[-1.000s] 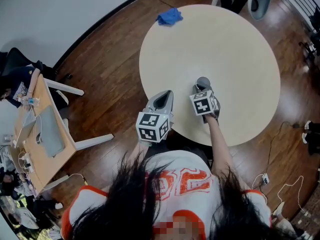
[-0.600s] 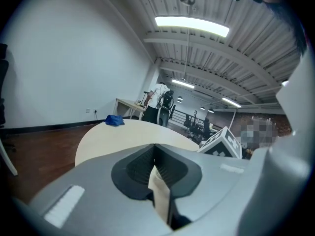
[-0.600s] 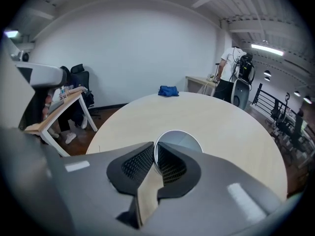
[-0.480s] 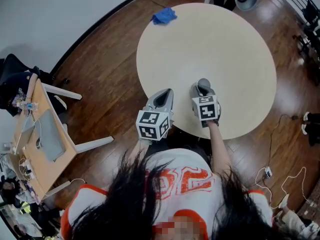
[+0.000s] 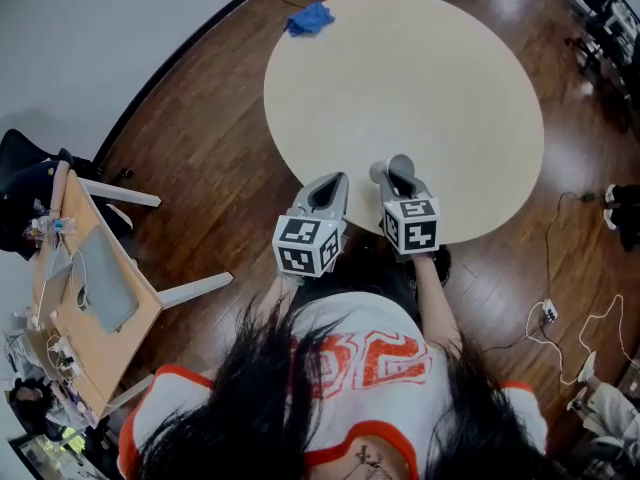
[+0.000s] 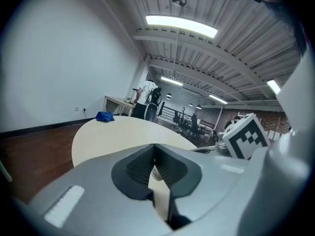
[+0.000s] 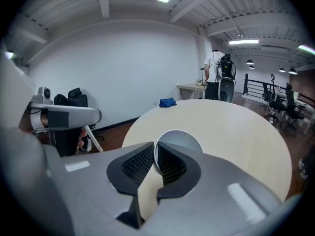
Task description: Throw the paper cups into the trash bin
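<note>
A grey-white paper cup (image 5: 397, 166) hangs just above the near edge of the round beige table (image 5: 420, 78). My right gripper (image 5: 399, 181) is shut on the cup's rim, one pad inside and one outside. In the right gripper view the cup's open mouth (image 7: 186, 140) faces the camera just past the right gripper (image 7: 155, 152). My left gripper (image 5: 336, 181) hovers beside it to the left, over the table's edge. In its own view the left gripper (image 6: 155, 147) has its jaw tips touching and holds nothing I can make out. I see no trash bin for certain.
A blue cloth (image 5: 309, 18) lies at the table's far edge. A wooden desk (image 5: 90, 288) with a laptop stands at the left on the dark wood floor. Cables (image 5: 560, 313) trail on the floor at the right. A person (image 7: 216, 75) stands beyond the table.
My right gripper has risen and drawn back to the table's near edge with the cup, rolling as it went. The left gripper shifted slightly. The table slid up in the head view.
</note>
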{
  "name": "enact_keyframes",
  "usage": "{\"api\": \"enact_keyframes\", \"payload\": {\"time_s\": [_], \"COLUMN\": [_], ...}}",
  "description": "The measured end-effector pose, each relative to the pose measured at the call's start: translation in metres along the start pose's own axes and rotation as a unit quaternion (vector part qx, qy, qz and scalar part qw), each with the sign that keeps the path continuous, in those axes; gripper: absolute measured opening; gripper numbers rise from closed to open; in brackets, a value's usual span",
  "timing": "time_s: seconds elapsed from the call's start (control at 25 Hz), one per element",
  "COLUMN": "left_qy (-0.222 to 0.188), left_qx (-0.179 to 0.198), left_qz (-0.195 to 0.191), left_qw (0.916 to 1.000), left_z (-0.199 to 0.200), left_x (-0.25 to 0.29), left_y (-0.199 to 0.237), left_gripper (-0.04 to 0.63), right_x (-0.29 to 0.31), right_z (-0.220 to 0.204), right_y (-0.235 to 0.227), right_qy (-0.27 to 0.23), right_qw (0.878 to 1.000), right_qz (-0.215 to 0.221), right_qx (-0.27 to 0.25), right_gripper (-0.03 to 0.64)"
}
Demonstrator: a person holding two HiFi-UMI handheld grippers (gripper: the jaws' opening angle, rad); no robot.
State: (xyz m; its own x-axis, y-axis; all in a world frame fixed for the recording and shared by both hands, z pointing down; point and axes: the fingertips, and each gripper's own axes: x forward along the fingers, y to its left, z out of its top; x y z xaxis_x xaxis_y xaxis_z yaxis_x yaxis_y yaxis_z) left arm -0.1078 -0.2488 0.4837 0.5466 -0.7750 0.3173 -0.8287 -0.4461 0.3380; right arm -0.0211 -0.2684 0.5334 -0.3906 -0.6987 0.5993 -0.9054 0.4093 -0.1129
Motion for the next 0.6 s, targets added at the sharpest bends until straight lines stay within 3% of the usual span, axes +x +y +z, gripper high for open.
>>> {"api": "enact_keyframes", "payload": {"time_s": [0.32, 0.6], "left_qy": [0.029, 0.04], "left_qx": [0.0, 0.007], "left_qz": [-0.029, -0.062], "left_qw": [0.9992, 0.9972], "left_z": [-0.03, -0.045], "left_x": [-0.027, -0.035], "left_y": [-0.008, -0.037], "left_gripper": [0.0, 0.0], "right_x": [-0.037, -0.067], "right_z": [-0.036, -0.063], "right_y": [0.038, 0.043], "right_qy": [-0.003, 0.001], "right_qw": [0.999, 0.998], "right_qz": [-0.014, -0.028], "right_qx": [0.038, 0.061], "right_gripper": [0.029, 0.029]}}
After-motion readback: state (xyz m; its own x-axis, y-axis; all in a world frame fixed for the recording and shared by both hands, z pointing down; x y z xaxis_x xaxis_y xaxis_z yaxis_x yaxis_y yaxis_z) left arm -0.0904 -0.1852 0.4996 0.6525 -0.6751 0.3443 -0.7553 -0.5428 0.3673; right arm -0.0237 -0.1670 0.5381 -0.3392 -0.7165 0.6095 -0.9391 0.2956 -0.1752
